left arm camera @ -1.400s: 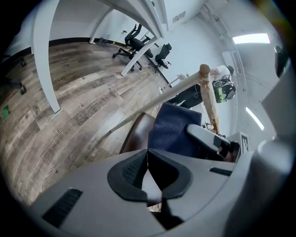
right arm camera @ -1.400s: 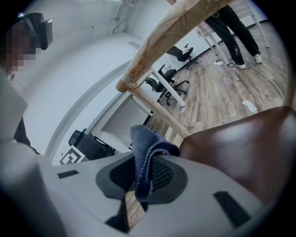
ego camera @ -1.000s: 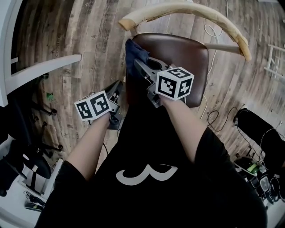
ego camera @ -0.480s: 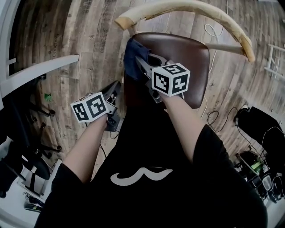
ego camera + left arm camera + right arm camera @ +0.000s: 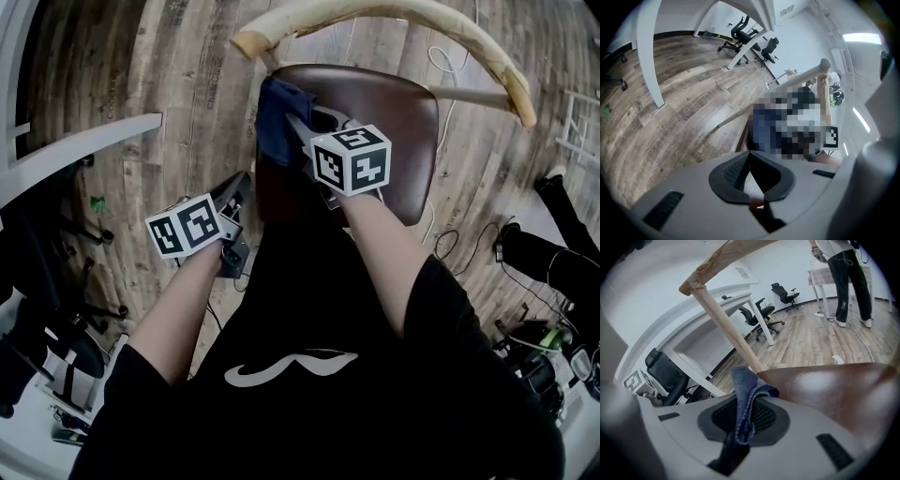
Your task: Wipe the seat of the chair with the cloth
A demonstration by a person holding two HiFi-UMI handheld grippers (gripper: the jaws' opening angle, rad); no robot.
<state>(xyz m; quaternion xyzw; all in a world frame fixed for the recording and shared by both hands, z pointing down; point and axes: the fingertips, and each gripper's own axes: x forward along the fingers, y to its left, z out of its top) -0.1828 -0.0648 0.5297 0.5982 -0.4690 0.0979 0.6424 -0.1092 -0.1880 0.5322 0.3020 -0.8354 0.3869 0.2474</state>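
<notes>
Wood-plank floor (image 5: 187,84) all round. White desk frame (image 5: 89,141) at the left of the head view, cables (image 5: 450,244) on the floor at right. Upper centre: brown glossy seat (image 5: 394,122), with a curved pale wooden backrest rail (image 5: 441,33) arching over it.

Arm pose: we have both forearms stretched forward and down from the black shirt (image 5: 319,394).
- Right forearm (image 5: 375,234) runs up the middle of the frame. The right gripper (image 5: 305,131) is over the left part of the seat, and its marker cube (image 5: 350,159) faces the camera. Its jaws aim at the seat's upper-left corner.
- Left forearm (image 5: 183,300) angles out to lower left. The left gripper (image 5: 242,192) sits just beside the seat's left edge, over the floor, with its cube (image 5: 185,225) below it. We can't tell whether it touches the seat.

Tool state:
- Right gripper view: right gripper (image 5: 749,404) jaws are clamped on the blue cloth (image 5: 744,380). A fold sticks up past the pads. The seat (image 5: 834,390) lies just beyond, and a backrest post (image 5: 726,324) rises to the upper left.
- Left gripper view: left gripper (image 5: 750,157) pads meet at the tips, nothing between them. Floor planks fill the left of that frame.

Cloth location: in the head view the cloth (image 5: 277,112) is bunched at the seat's upper-left corner. It drapes over the left edge, just under the rail's end.

Background in the right gripper view: office chairs (image 5: 785,294) by white desks, and a person (image 5: 851,282) standing at upper right.
</notes>
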